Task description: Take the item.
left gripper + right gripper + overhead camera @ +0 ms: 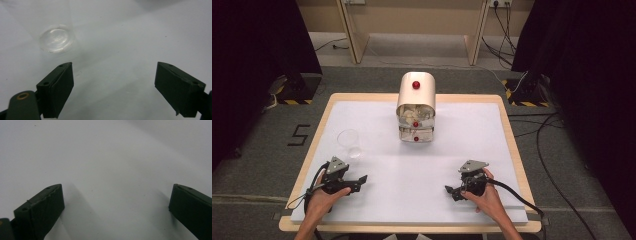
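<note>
Both the left gripper (pixel 360 181) and right gripper (pixel 451 192) rest near the table's (pixel 377 99) front edge, jaws spread wide, empty. The clear glass (pixel 349 143), seemingly empty, stands just beyond the left one; a careless forward reach could topple it.

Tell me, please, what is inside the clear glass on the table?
The clear glass looks empty: in the left gripper view its bare round bottom shows through, with only a few tiny dark specks at the edge.

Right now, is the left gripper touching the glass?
Apart. The left gripper view shows bare white table between the open left gripper and the glass ahead.
</note>
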A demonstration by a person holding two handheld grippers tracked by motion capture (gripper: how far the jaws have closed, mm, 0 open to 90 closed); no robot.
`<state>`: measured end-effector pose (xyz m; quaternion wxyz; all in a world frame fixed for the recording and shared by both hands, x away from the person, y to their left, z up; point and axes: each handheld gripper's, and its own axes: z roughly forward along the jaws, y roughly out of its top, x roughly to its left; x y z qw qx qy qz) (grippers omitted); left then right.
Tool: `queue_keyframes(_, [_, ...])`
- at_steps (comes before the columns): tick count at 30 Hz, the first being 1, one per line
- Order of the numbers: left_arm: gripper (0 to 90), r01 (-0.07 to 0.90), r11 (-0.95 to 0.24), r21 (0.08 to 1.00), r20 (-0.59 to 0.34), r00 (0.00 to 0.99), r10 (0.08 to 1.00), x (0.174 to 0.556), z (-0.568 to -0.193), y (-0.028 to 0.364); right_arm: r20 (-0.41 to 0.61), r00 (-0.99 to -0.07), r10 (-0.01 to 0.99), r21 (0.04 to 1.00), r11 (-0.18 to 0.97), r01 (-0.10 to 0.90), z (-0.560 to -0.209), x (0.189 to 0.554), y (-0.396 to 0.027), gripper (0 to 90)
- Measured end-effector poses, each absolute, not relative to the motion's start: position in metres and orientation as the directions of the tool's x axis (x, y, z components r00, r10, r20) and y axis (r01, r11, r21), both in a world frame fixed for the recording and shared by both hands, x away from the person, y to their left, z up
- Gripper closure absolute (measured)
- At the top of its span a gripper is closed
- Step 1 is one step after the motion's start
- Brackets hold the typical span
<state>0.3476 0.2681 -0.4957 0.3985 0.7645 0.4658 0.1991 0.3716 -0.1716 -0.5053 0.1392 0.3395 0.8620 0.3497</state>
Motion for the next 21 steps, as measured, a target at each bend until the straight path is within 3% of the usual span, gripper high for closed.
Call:
queue_keyframes(10, [16.0,0.453,-0.284,0.845,-0.019,0.555,0.831,0.350,-0.470,0.243,-0.008,-0.732,0.681,0.698,0.528,0.484,-0.505,0.372,-0.172,0.5])
queue_keyframes(21, [21.1,0.394,-0.247,0.885,-0.040,0.595,0.803,0.354,-0.448,0.233,-0.008,-0.733,0.681,0.697,0.529,0.484,-0.505,0.372,-0.172,0.5])
